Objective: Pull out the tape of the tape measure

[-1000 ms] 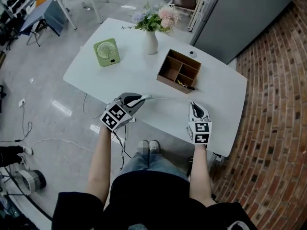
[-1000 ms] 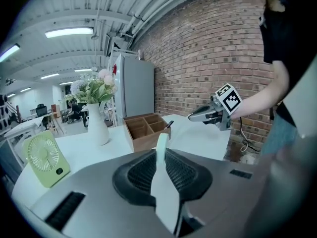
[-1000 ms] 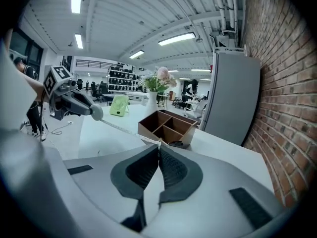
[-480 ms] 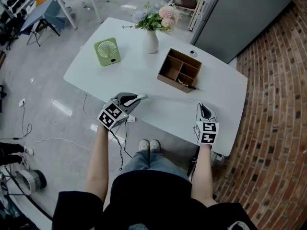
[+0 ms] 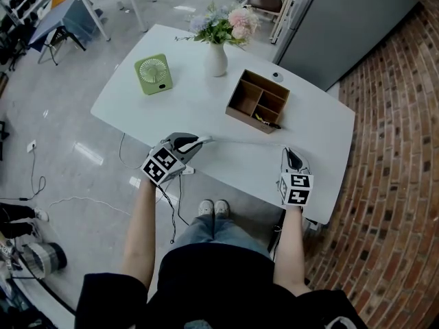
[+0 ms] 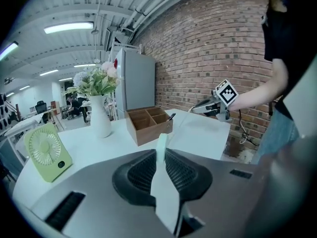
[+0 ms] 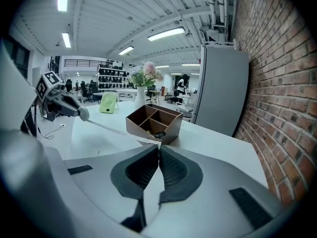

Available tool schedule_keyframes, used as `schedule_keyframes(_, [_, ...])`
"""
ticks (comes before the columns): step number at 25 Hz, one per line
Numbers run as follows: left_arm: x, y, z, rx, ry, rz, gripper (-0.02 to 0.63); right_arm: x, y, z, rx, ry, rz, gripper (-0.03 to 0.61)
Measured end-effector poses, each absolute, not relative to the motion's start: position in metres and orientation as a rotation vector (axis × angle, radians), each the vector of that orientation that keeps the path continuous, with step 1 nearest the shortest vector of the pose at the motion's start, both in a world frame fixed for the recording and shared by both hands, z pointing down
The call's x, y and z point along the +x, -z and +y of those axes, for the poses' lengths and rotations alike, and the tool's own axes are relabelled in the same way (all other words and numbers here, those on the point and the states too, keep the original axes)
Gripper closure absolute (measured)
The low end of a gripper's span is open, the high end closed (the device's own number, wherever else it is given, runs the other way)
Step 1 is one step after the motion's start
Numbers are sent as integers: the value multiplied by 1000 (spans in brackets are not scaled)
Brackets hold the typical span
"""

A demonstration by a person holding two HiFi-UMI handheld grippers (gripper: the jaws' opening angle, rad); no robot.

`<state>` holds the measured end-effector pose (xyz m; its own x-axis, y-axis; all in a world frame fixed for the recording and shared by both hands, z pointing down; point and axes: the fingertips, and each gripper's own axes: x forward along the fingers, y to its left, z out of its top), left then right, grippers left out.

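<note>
a white worktop (image 5: 206,108) with rounded corners stands on a glossy grey floor (image 5: 82,177). near its far-left edge sits a small green desk fan (image 5: 153,74), upright, its grille facing up the room. beside it, well apart, a white vase (image 5: 216,60) holds pink, white and pale blue flowers (image 5: 223,25). to the right of the vase is a brown wooden organiser box (image 5: 258,101) split into compartments; a dark pen-like item (image 5: 264,120) lies in the near one. a tall grey cabinet (image 5: 350,26) stands behind the worktop against a red brick wall (image 5: 398,149). thin cables (image 5: 75,201) trail over the floor.
</note>
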<state>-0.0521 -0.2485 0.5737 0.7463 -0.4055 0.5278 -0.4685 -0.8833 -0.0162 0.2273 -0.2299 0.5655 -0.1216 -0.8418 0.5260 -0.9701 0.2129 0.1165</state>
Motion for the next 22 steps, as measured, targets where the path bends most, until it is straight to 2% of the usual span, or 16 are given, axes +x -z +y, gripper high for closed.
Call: schedule_keyframes(22, [-46,-653,-271,2745,-949,-660,541,218,-651,-255,1544,-467,-1894,568])
